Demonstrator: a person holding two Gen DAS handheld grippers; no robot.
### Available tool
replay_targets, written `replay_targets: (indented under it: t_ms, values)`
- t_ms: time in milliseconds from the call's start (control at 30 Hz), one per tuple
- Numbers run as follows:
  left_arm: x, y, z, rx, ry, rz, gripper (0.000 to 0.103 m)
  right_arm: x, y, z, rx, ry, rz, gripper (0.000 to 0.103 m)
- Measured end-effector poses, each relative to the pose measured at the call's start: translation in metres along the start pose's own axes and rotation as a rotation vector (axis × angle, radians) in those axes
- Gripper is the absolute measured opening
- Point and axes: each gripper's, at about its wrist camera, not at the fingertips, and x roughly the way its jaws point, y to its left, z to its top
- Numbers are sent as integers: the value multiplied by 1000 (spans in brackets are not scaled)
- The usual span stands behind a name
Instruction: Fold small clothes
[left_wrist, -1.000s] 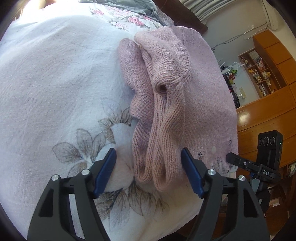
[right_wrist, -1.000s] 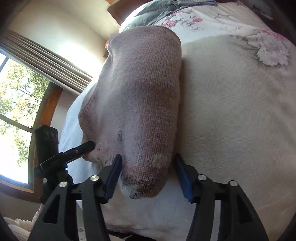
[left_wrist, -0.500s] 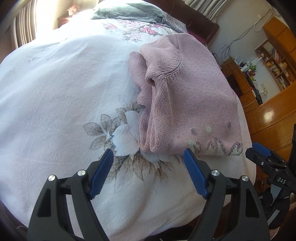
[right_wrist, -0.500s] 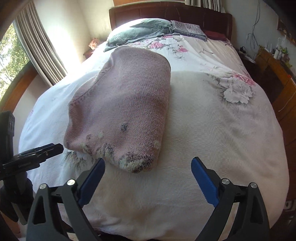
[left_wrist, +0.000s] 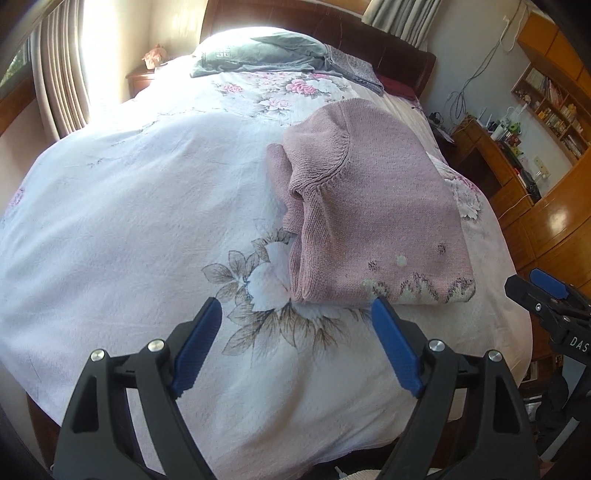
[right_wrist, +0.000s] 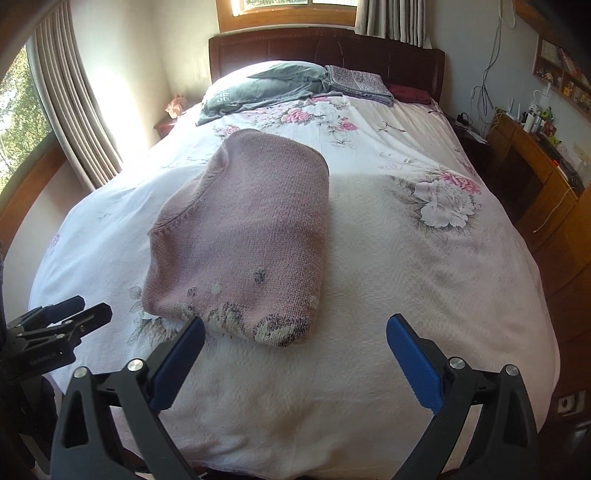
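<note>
The folded pink sweater (left_wrist: 373, 221) lay on the flowered bedspread (left_wrist: 129, 221), just ahead of both sets of jaws and touching neither. The left gripper (left_wrist: 295, 347) stood released with jaws spread, empty; the right gripper (right_wrist: 295, 365) likewise gaped wide, holding nothing.

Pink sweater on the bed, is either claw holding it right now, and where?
Neither. Both the left claw and right claw are open, short of the sweater.
</note>
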Motion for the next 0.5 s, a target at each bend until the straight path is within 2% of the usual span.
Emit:
replay_targets:
  t_ms: [167,433,500]
  values:
    - [-3,-5,-3,7,-2,12,84,-5,2,0,3,-4,7,99]
    - [-9,-11,-7,23,-12,22,84,-11,3,-1,4,-11,-34,99]
    - [-9,-12,-7,24,-11,24,88,-12,2,-1,6,-12,-32,99]
